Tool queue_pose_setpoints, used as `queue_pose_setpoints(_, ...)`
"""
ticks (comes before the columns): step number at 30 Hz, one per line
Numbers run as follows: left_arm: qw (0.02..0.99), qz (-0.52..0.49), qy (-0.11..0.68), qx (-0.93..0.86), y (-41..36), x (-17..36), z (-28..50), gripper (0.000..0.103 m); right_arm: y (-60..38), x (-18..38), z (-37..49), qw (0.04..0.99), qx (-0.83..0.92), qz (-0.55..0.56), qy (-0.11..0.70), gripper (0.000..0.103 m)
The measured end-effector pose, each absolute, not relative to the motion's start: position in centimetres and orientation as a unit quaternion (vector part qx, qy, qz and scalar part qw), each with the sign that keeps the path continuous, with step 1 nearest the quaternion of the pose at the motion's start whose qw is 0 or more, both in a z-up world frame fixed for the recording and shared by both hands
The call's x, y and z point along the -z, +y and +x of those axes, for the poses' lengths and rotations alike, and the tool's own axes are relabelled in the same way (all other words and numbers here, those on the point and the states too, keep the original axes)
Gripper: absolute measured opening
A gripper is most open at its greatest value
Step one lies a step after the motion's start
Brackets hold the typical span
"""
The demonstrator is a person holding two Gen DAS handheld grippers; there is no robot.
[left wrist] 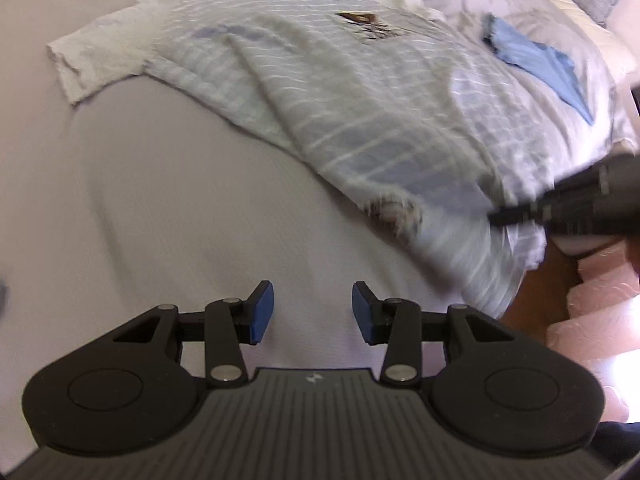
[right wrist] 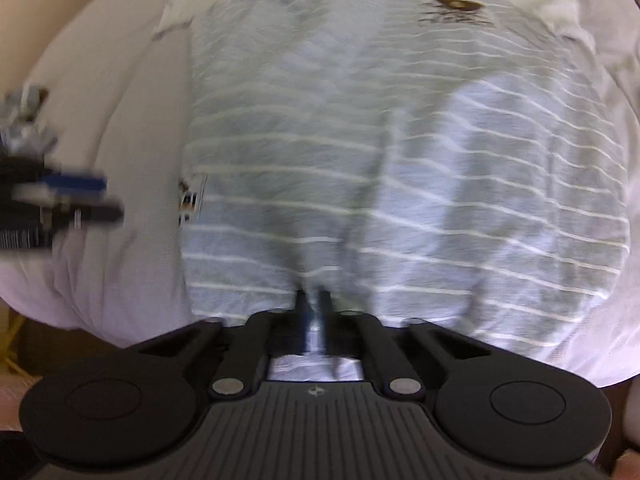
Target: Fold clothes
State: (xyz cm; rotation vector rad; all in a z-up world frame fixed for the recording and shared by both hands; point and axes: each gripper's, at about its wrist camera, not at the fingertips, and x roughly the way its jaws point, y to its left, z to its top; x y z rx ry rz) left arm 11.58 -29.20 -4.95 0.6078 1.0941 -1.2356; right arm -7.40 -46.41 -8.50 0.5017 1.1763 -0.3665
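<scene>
Right gripper (right wrist: pixel 313 312) steeply down, apparently pinching shirt hem (right wrist: pixel 320 296)

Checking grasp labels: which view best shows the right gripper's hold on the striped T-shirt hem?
Right wrist view: the right gripper sits shut on the striped T-shirt hem, cloth pinched between its fingers. Left wrist view shows that gripper only as a blurred dark shape at the shirt's edge, contact unclear.

One striped T-shirt (left wrist: pixel 360 92) lies spread across the middle of the frame on one bed (left wrist: pixel 160 200). One blue garment (left wrist: pixel 540 64) sits at the upper right. Two tools are in view: the left tool (left wrist: pixel 313 312) at bottom centre and the right tool (right wrist: pixel 314 312) at the shirt's hem.
</scene>
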Motion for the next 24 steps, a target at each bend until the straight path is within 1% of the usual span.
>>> queue_pose_setpoints(5, 0.62, 0.23, 0.494, 0.565, -30.4, 6.0, 10.1, 0.038, -50.4, 5.9, -10.8, 0.789, 0.241, 0.237, 0.512, 0.0)
queue_pose_setpoints(11, 0.611, 0.131, 0.543, 0.561, -32.7, 7.0, 10.6, 0.038, -53.8, 5.0, -12.5, 0.78, 0.293, 0.266, 0.485, 0.0)
queue_pose_setpoints(16, 0.61, 0.059, 0.576, 0.54, -34.2, 7.7, 11.9, 0.038, -54.5, 4.1, -12.3, 0.78, 0.346, 0.2, 0.482, 0.0)
queue_pose_setpoints(20, 0.617, 0.02, 0.594, 0.517, -35.5, 8.5, 13.0, 0.038, -55.8, 3.8, -12.8, 0.779, 0.356, 0.198, 0.477, 0.0)
queue_pose_setpoints(21, 0.617, 0.01, 0.6, 0.509, -35.8, 8.8, 13.3, 0.034, -56.1, 3.8, -12.8, 0.779, 0.357, 0.199, 0.476, 0.0)
queue_pose_setpoints(23, 0.609, -0.005, 0.606, 0.513, -36.4, 9.1, 13.7, 0.018, -56.1, 3.7, -12.9, 0.786, 0.339, 0.199, 0.477, 0.0)
queue_pose_setpoints(24, 0.603, -0.012, 0.607, 0.517, -36.8, 9.1, 13.8, 0.0, -55.6, 3.6, -12.9, 0.79, 0.327, 0.198, 0.479, 0.0)
